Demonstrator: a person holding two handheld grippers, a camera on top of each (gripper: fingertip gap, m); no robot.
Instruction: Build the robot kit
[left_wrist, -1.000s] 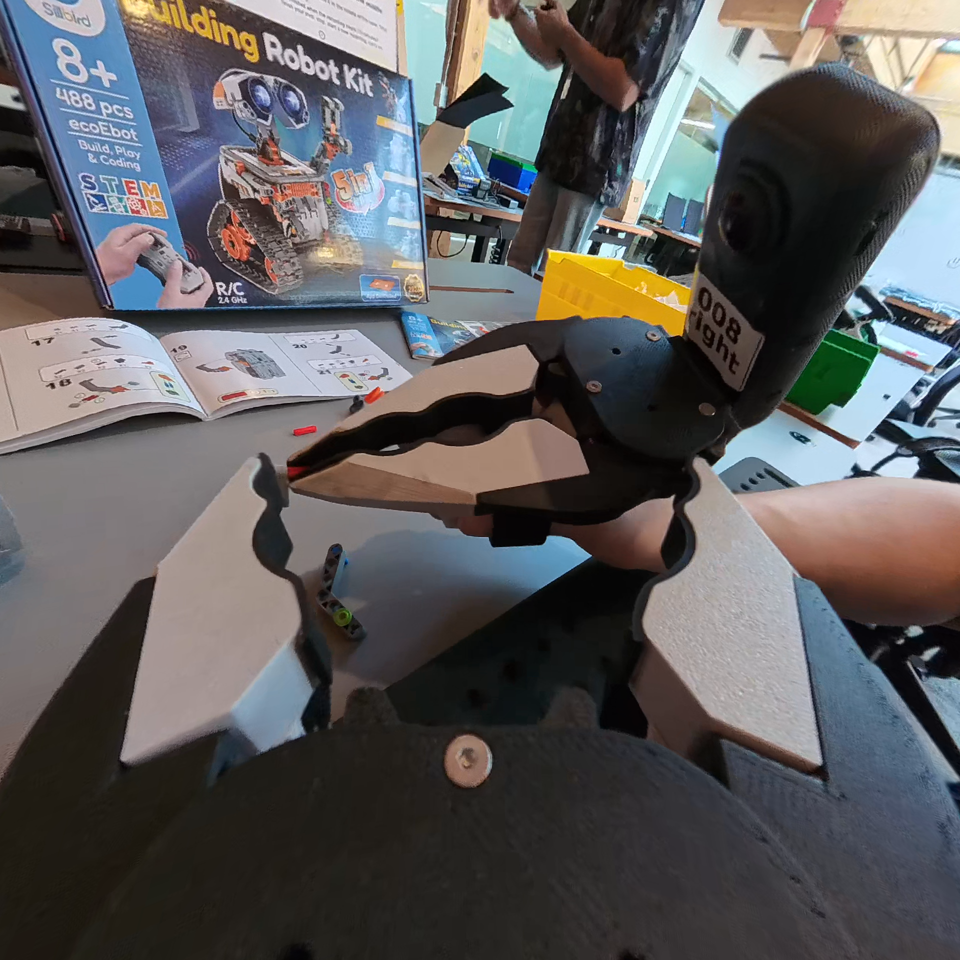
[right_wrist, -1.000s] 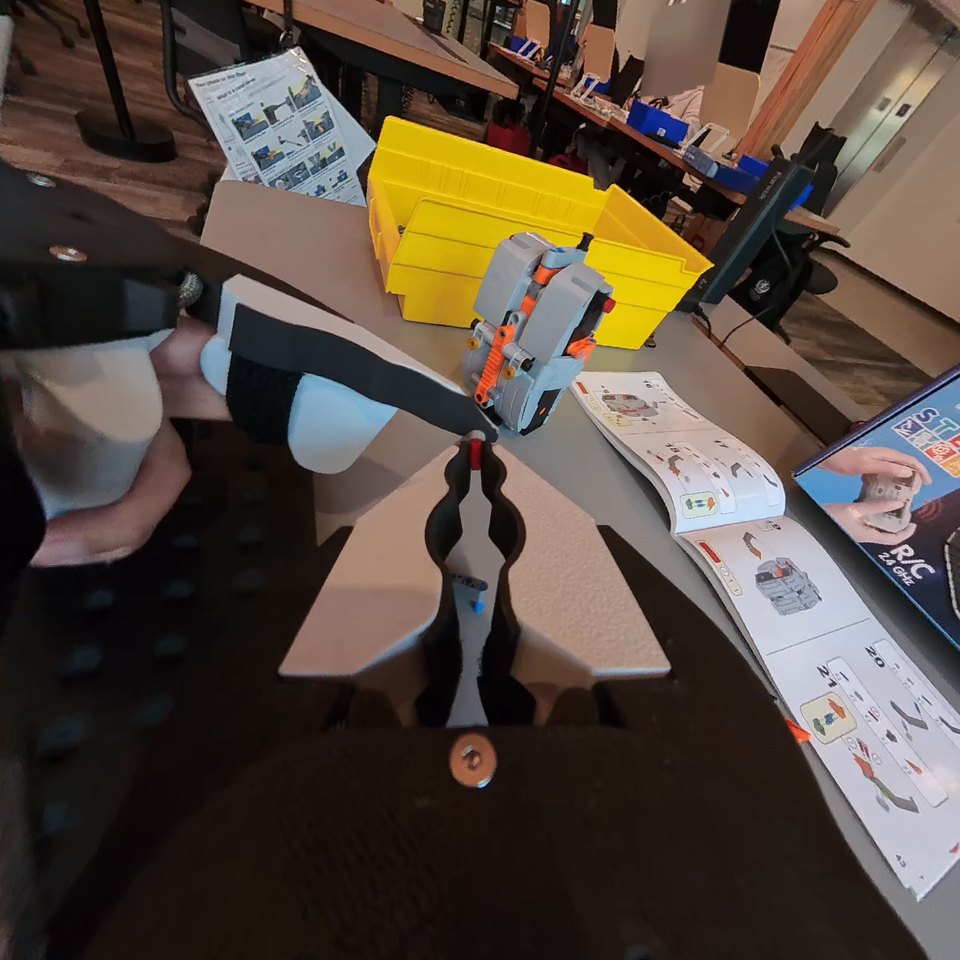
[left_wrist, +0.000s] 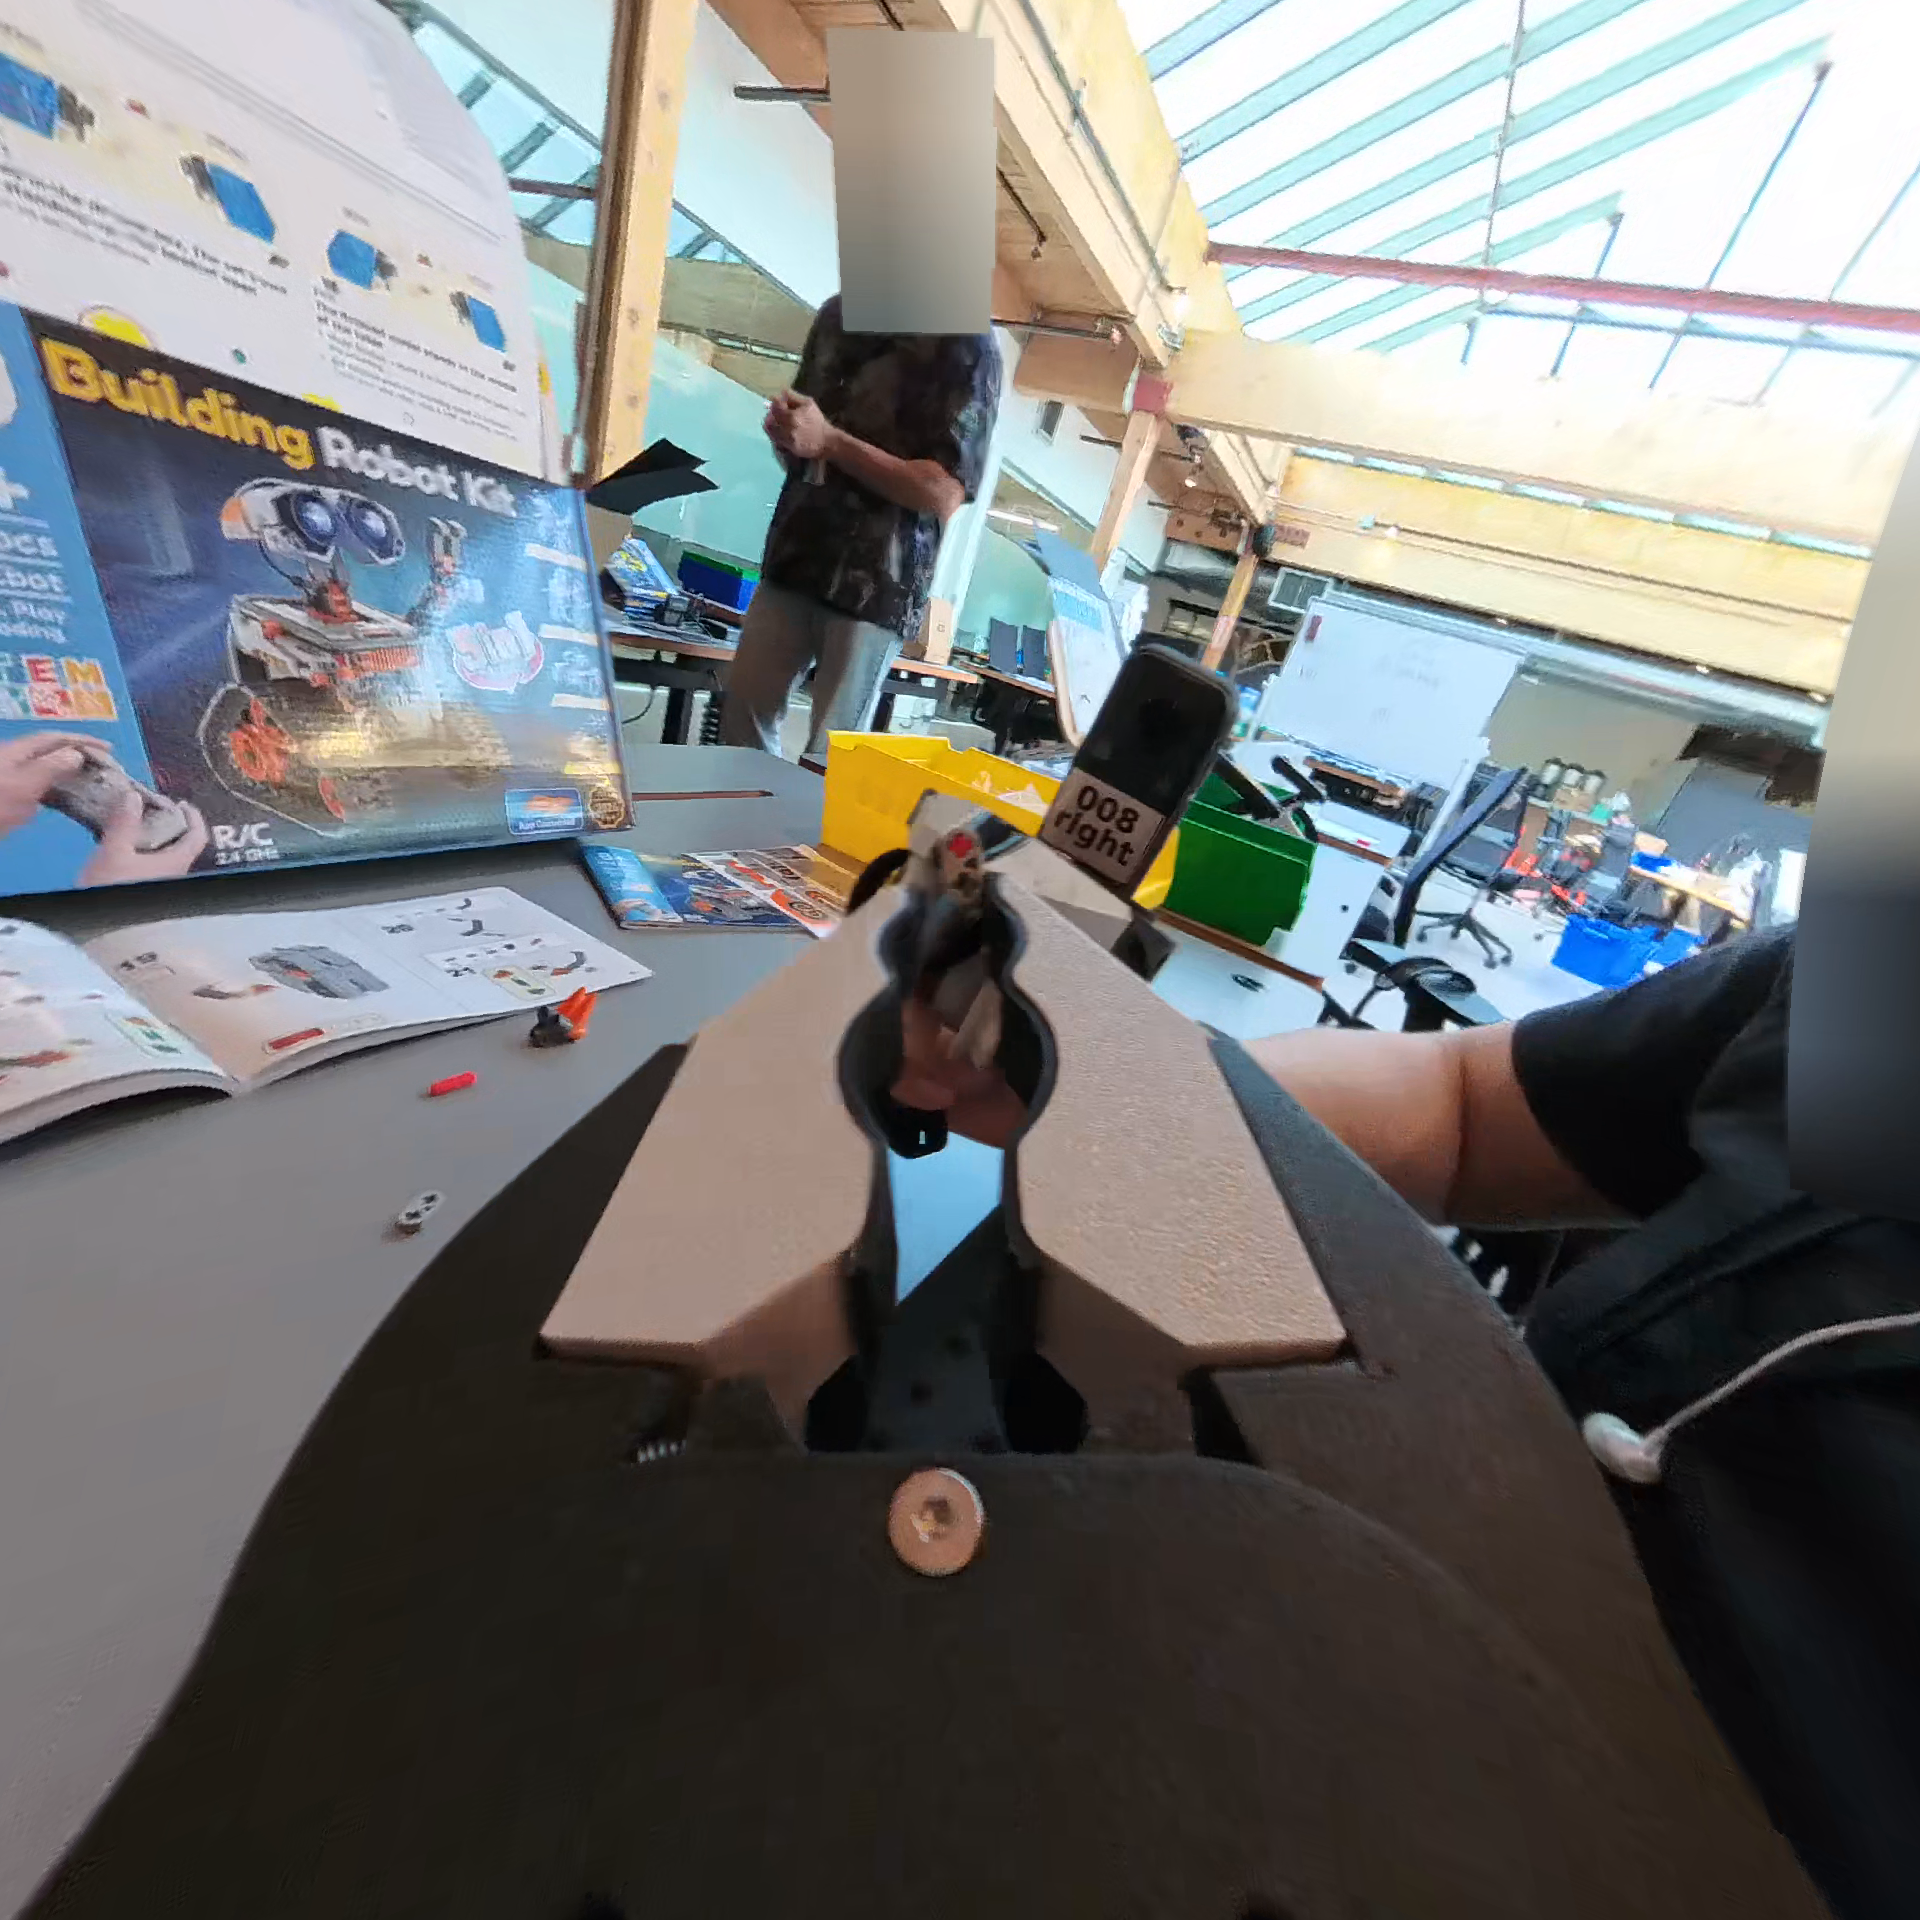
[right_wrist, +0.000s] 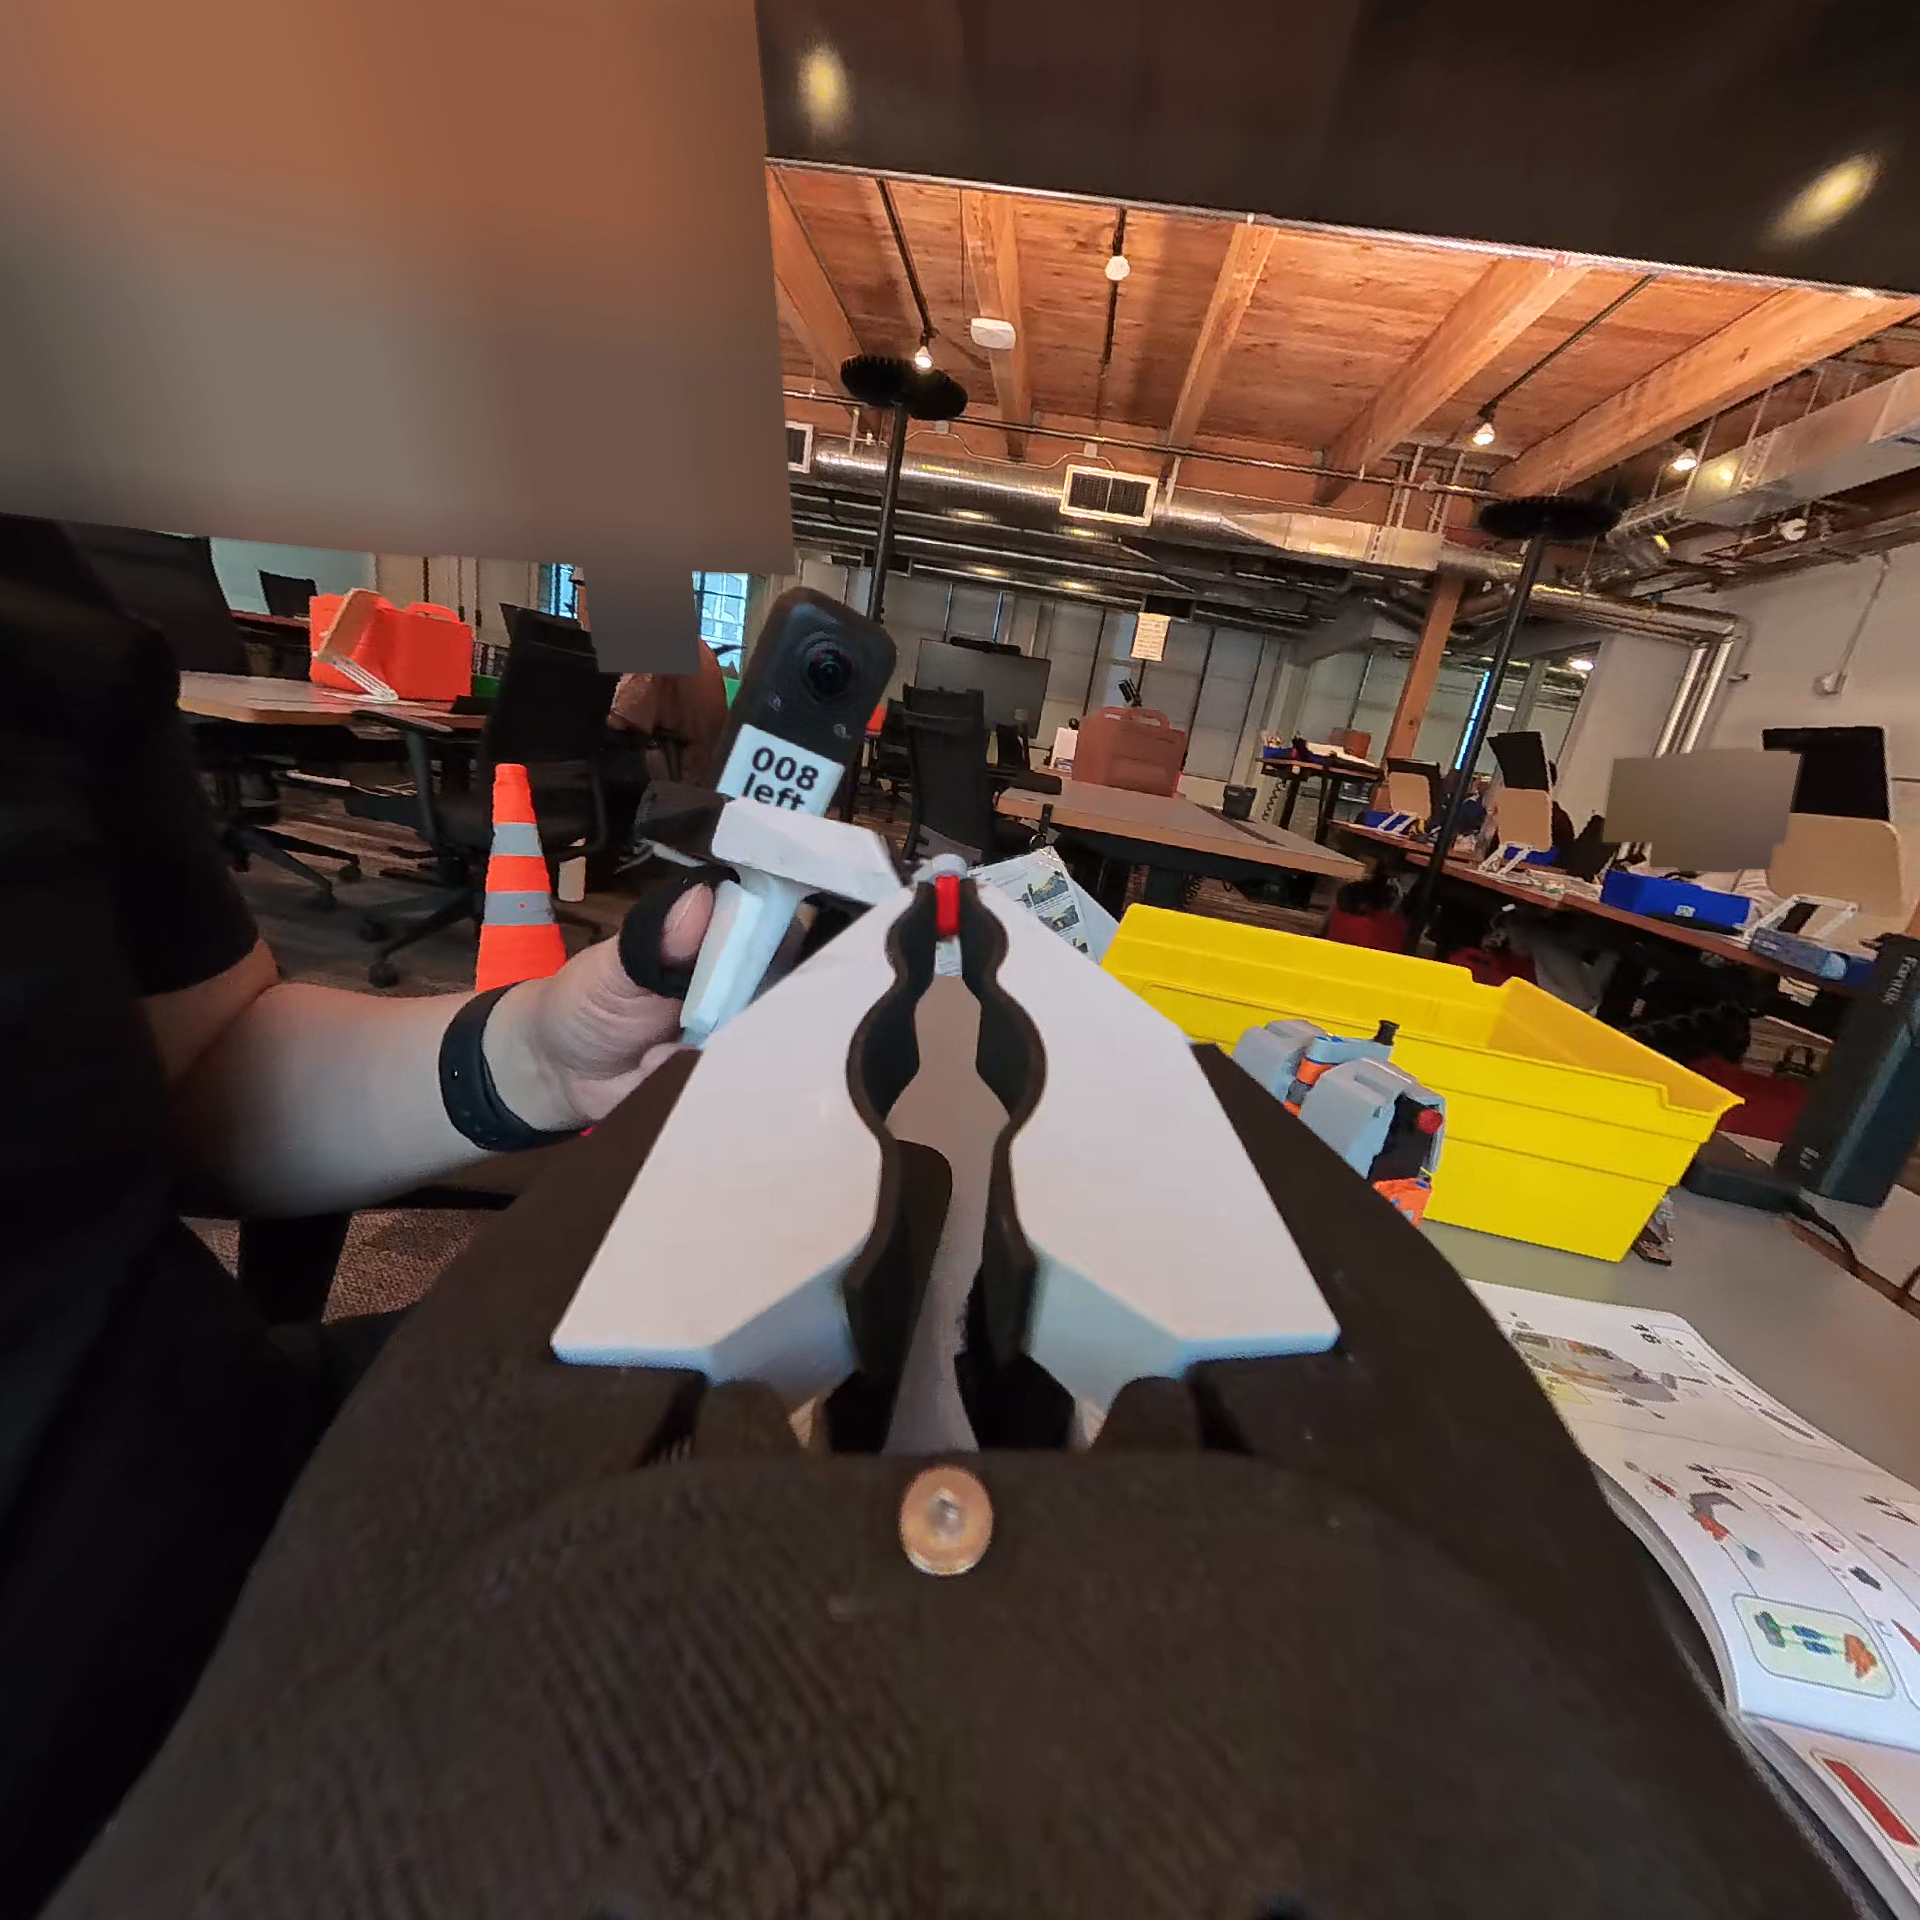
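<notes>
Grey table (left_wrist: 260, 1299) holds one open booklet (left_wrist: 312, 997); beside it lie one red pin (left_wrist: 452, 1084) and one grey piece (left_wrist: 418, 1210). Above, left gripper (left_wrist: 951, 883) pinches a small grey part (left_wrist: 956, 857), right gripper (right_wrist: 945, 899) pinches another red peg (right_wrist: 947, 902)

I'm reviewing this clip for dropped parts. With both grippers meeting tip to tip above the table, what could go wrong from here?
1. The right gripper pinches the small red pin only at its fingertips; a slight twist could flick it out.
2. The left gripper holds a small grey piece just as shallowly, so pressing the two together might push either one loose.
3. A dropped part would join the loose red peg on the grey table.
</notes>
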